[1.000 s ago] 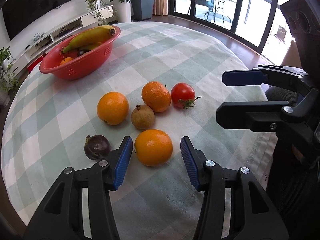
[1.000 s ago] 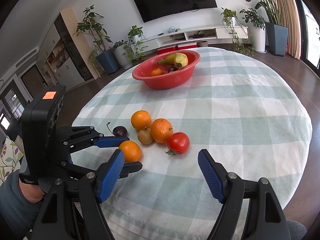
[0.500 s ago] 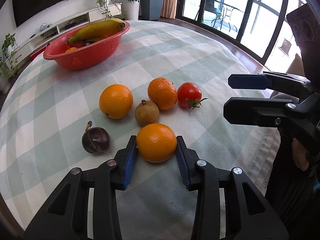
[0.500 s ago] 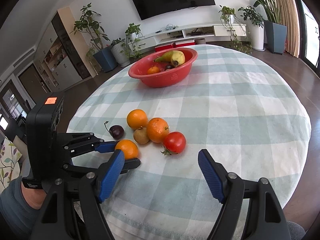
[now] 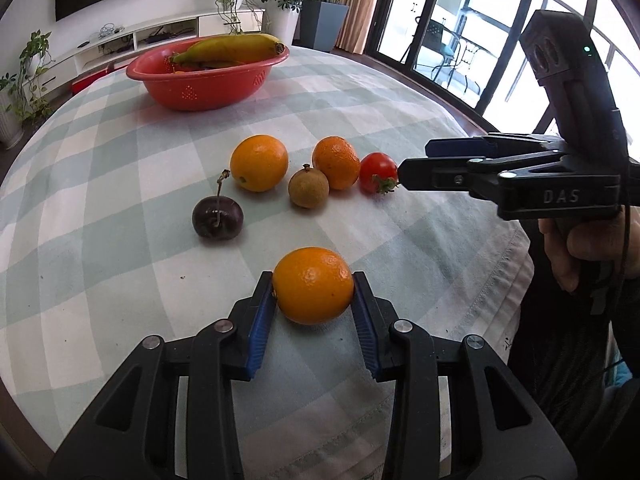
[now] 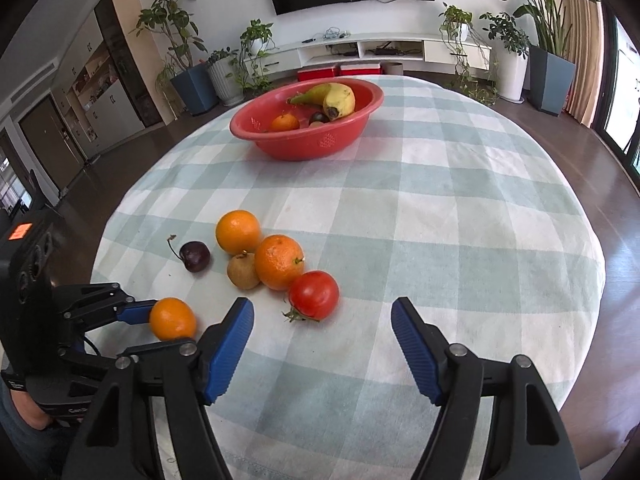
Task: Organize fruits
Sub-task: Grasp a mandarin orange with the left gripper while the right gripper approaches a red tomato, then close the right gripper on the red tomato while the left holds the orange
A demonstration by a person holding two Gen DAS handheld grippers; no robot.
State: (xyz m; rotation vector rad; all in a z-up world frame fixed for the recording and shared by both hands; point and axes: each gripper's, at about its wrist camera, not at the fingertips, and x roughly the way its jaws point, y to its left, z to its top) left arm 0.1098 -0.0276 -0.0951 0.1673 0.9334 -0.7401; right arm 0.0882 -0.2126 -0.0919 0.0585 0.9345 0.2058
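My left gripper [image 5: 314, 286] is shut on an orange [image 5: 313, 285] and holds it near the table's front edge; the same orange shows in the right wrist view [image 6: 173, 318]. On the checked cloth lie another orange [image 5: 259, 162], a tangerine [image 5: 336, 162], a small brown fruit [image 5: 309, 188], a tomato [image 5: 378, 178] and a dark cherry [image 5: 217, 217]. My right gripper [image 6: 322, 346] is open and empty, just short of the tomato [image 6: 314, 294]. The red bowl [image 5: 208, 88] at the far side holds a banana [image 5: 230, 50] and small fruits.
The round table [image 6: 460, 216] drops off at its edges all around. A TV unit, potted plants and glass doors stand beyond it. The right gripper's body [image 5: 520, 176] reaches in from the right, close to the tomato.
My left gripper closed on the nearest orange and drew it back toward the front edge, away from the other fruits. The right gripper moved closer to the tomato.
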